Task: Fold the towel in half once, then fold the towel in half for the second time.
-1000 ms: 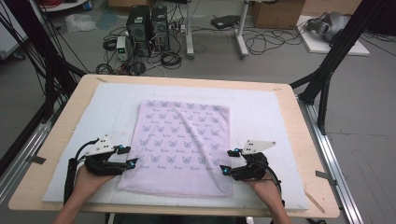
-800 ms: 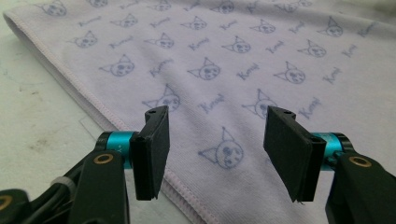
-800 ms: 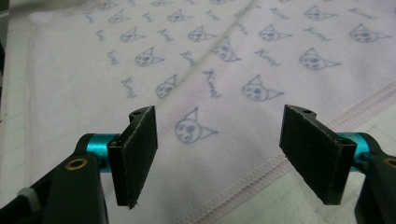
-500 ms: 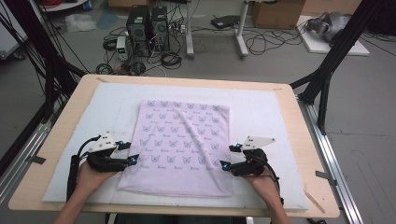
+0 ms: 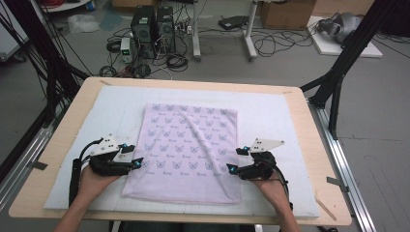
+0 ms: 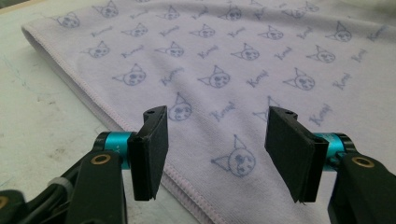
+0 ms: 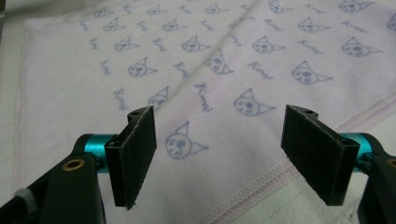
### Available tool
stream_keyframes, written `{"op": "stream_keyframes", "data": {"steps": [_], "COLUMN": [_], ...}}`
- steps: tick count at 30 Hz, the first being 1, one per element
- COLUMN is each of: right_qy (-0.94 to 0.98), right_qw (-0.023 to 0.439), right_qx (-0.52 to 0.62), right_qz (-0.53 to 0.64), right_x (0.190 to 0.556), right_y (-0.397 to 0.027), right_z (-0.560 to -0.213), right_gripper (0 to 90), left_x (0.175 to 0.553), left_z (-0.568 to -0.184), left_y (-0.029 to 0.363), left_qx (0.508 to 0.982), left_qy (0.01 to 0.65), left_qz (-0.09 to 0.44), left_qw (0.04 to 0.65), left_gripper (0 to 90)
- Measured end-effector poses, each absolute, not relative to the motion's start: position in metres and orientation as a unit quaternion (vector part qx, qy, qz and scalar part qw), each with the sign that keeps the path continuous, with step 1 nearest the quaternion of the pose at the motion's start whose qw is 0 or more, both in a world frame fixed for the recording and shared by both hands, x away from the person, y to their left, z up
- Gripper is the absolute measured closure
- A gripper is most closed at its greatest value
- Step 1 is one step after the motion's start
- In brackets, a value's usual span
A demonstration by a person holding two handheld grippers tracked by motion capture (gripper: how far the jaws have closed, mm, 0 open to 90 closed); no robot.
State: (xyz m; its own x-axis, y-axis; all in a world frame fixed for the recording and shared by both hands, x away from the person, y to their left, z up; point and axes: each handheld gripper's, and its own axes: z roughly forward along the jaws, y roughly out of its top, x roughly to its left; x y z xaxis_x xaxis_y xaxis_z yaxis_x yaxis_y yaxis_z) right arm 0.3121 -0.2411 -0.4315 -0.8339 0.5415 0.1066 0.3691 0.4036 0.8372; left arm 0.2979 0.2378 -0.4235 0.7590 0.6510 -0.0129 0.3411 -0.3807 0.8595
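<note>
the pink printed towel (image 5: pixel 188 152) lies flat on the white mat (image 5: pixel 280 121) over the tabletop. left tool (image 5: pixel 137 155) and right tool (image 5: pixel 233 162) sit spread over its side hems, pinching nothing; each should take its hem squarely and lift evenly, i think.

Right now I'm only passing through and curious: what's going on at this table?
A person works a pale pink printed towel lying flat on the white mat over the table. The left gripper sits at the towel's left edge, the right gripper at its right edge. Both have open jaws poised over the hem; the right one's have just been opening. Neither has gripped the cloth.
</note>
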Motion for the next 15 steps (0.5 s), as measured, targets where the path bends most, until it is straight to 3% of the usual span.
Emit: {"op": "stream_keyframes", "data": {"steps": [15], "right_qy": [0.846], "right_qw": [0.089], "right_qx": [0.247], "right_qz": [0.464], "right_x": [0.326], "right_y": [-0.233], "right_z": [-0.425], "right_gripper": [24.5], "left_x": [0.307], "left_z": [-0.413], "left_y": [0.236], "left_qx": [0.820], "left_qy": [0.288], "left_qz": [0.170], "left_qw": [0.464], "left_gripper": [39.6]}}
